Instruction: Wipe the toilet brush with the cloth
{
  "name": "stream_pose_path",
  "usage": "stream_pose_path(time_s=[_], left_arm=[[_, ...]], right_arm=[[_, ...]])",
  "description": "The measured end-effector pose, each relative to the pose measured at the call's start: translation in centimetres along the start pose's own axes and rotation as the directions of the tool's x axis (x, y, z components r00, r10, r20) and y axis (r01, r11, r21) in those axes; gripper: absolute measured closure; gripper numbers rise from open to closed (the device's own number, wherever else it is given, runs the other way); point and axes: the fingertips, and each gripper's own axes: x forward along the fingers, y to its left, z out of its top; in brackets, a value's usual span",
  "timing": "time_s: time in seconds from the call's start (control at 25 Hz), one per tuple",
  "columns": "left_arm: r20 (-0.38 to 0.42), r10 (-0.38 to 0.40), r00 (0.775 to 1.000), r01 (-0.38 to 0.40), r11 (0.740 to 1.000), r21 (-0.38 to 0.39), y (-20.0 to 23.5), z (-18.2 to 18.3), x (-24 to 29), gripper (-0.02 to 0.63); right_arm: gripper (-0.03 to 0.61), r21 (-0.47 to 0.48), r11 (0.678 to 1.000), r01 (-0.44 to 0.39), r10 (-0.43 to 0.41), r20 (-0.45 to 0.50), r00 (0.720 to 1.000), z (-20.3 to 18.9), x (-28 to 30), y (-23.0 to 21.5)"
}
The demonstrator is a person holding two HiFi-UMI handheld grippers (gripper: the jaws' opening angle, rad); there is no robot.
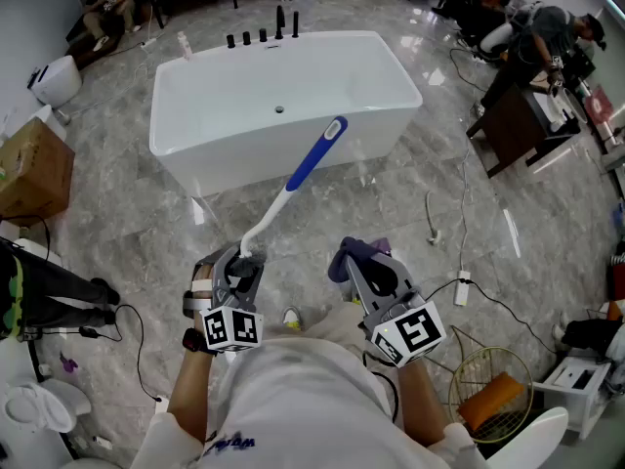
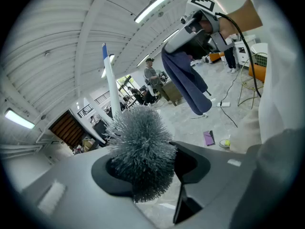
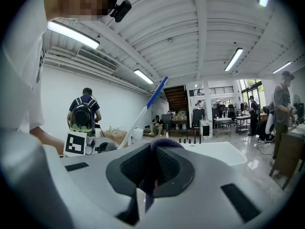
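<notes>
My left claw (image 1: pixel 240 262) is pinched on the brush (image 2: pixel 140 147) at its bristle end. In the left gripper view the grey bristles fill the gap between the jaws and bulge out above them. From there the white stem runs up and away from me to a blue grip at the far tip, which in the head view lies over the near wall of a white tub (image 1: pixel 283 96).

My right claw (image 1: pixel 357 267) is pressed together on the cloth (image 3: pixel 159 163). A dark blue fold of it is wedged between the jaws, and in the left gripper view the rest hangs limp below that claw. The two claws sit side by side in front of my body, near each other but apart. The cloth touches no part of the brush that I can see.

As I judge it, both things are in hand and the wiping itself has not started. This is the moment of lining up. The next move calls for bringing the right claw across to the left, until the hanging cloth lies against the stem just above the bristles. I would then draw it along the stem towards the blue grip, with the left claw keeping the brush steady. The cloth is slack, so I must press it against the stem, not merely brush past.
</notes>
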Motion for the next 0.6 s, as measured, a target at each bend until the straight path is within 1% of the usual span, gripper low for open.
stream_pose_path(time_s=[0.12, 0.28, 0.4, 0.44, 0.52, 0.6], left_arm=[[-0.016, 0.005, 1.0, -0.004, 0.999, 0.041, -0.8, 0.5, 0.2, 0.387], [-0.026, -0.017, 1.0, 0.019, 0.998, 0.067, -1.9, 1.5, 0.6, 0.387], [-0.077, -0.042, 0.996, 0.049, 0.995, 0.087, -2.1, 0.3, 1.0, 0.387], [-0.105, -0.055, 0.993, 0.066, 0.992, 0.107, -2.3, -0.4, 1.3, 0.387], [-0.165, -0.08, 0.983, 0.109, 0.979, 0.175, -2.7, -1.6, 2.0, 0.387], [-0.216, -0.093, 0.972, 0.152, 0.949, 0.276, -2.8, -2.5, 2.7, 0.387]], right_arm=[[0.565, 0.004, 1.0, -0.001, 0.001, 0.0, 1.0, -0.3, -0.3, -0.7], [0.565, 0.027, 1.0, 0.008, -0.008, -0.003, 1.0, -0.3, -1.3, -1.4], [0.565, 0.025, 0.999, -0.034, 0.034, 0.001, 0.999, 0.4, -0.7, -0.4], [0.565, 0.019, 0.998, -0.057, 0.057, 0.006, 0.998, 0.9, -0.5, 0.1], [0.565, -0.009, 0.994, -0.105, 0.105, 0.011, 0.994, 2.2, -0.2, 1.1], [0.565, -0.053, 0.987, -0.15, 0.15, -0.007, 0.989, 3.5, 0.3, 1.9]])
